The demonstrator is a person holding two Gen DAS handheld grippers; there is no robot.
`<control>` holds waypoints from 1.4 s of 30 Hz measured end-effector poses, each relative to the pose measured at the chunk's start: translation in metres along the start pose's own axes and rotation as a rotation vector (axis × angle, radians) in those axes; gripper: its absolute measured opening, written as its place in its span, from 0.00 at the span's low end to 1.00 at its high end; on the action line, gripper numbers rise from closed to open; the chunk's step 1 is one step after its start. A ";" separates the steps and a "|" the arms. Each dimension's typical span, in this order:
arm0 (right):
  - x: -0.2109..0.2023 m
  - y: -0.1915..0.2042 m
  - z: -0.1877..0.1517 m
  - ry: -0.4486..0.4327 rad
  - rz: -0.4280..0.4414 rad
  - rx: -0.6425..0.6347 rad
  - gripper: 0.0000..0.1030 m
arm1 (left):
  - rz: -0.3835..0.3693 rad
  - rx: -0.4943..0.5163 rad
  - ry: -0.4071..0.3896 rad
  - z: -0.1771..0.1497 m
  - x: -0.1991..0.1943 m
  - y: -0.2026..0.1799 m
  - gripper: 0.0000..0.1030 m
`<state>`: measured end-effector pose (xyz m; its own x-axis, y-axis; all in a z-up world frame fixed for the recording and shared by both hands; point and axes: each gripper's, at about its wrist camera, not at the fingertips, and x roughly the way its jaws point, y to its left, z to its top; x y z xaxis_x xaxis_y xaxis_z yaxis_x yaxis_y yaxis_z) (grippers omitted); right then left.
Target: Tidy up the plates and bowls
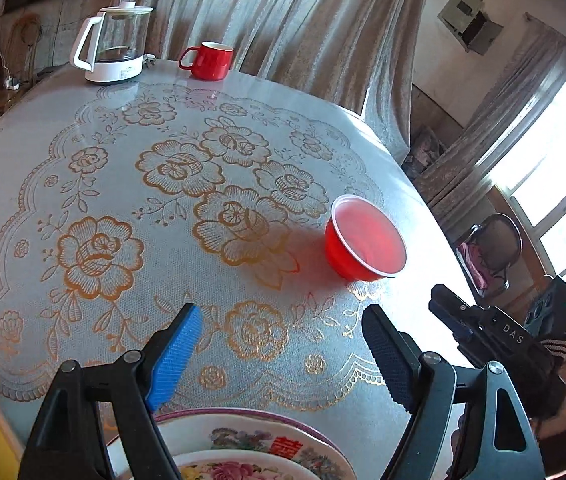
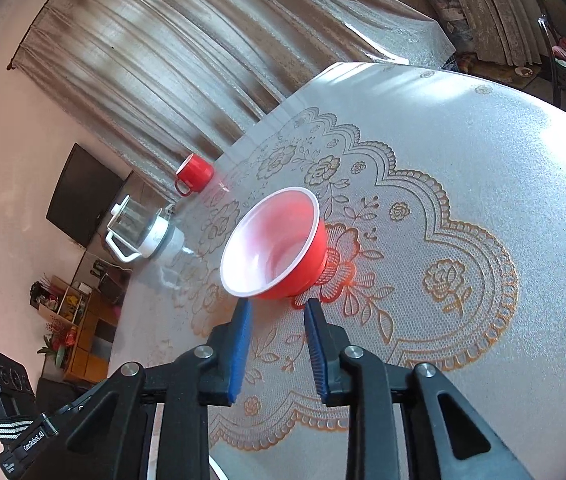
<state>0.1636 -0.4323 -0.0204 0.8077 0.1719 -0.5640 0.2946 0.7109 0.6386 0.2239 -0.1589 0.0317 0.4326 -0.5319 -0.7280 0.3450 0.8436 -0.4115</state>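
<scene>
Right tongs (image 2: 277,344), open and empty, sit just short of a red bowl (image 2: 279,248) on the table (image 2: 483,200) (left tongs (image 1: 279,356) open over stacked plates (image 1: 243,440)); a shallow pinch could tip the light bowl.

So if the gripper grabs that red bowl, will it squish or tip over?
The red bowl looks thin-walled and light, like plastic, so it would probably flex if squeezed. Its base is narrow under a wide rim, so a sideways push may tip it. It also looks empty, so it might slide on the smooth table cover.
</scene>
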 end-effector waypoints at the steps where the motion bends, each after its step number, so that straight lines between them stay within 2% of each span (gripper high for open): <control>1: 0.003 -0.002 0.004 0.001 -0.001 0.007 0.23 | 0.000 -0.004 0.003 0.004 0.005 -0.001 0.80; 3: 0.009 -0.004 0.012 -0.001 -0.012 0.007 0.20 | 0.003 -0.021 0.021 0.012 0.017 -0.002 0.80; 5: 0.018 -0.008 0.019 0.007 -0.023 0.015 0.12 | -0.029 -0.055 0.056 0.018 0.031 -0.003 0.76; 6: 0.022 -0.010 0.022 0.009 -0.018 0.021 0.11 | -0.032 -0.062 0.074 0.021 0.038 -0.004 0.72; 8: 0.030 -0.011 0.028 0.007 -0.034 0.025 0.11 | -0.021 -0.070 0.100 0.026 0.052 -0.008 0.59; 14: 0.046 -0.016 0.038 0.011 -0.032 0.047 0.11 | -0.060 -0.083 0.136 0.043 0.087 -0.024 0.32; 19: 0.059 -0.025 0.044 0.023 -0.031 0.070 0.11 | -0.084 -0.125 0.147 0.058 0.117 -0.030 0.29; 23: 0.065 -0.023 0.044 0.037 -0.028 0.056 0.08 | -0.085 -0.116 0.170 0.059 0.133 -0.035 0.08; 26: 0.064 -0.017 0.043 0.036 -0.032 0.034 0.07 | -0.063 -0.100 0.163 0.056 0.127 -0.037 0.07; 29: 0.060 -0.014 0.040 0.046 -0.016 0.032 0.07 | -0.070 -0.110 0.148 0.051 0.113 -0.032 0.07; 35: 0.059 -0.006 0.019 0.097 0.027 0.041 0.08 | 0.003 -0.088 0.123 0.034 0.078 -0.021 0.07; 37: 0.059 0.000 0.010 0.113 0.040 0.039 0.08 | 0.025 -0.109 0.129 0.028 0.067 -0.011 0.07; 42: 0.060 0.020 -0.010 0.159 0.069 0.011 0.10 | 0.017 -0.209 0.141 0.011 0.044 0.022 0.07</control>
<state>0.2123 -0.4008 -0.0466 0.7356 0.3259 -0.5938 0.2479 0.6864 0.6837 0.2599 -0.1642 -0.0033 0.3115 -0.5142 -0.7991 0.1528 0.8571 -0.4920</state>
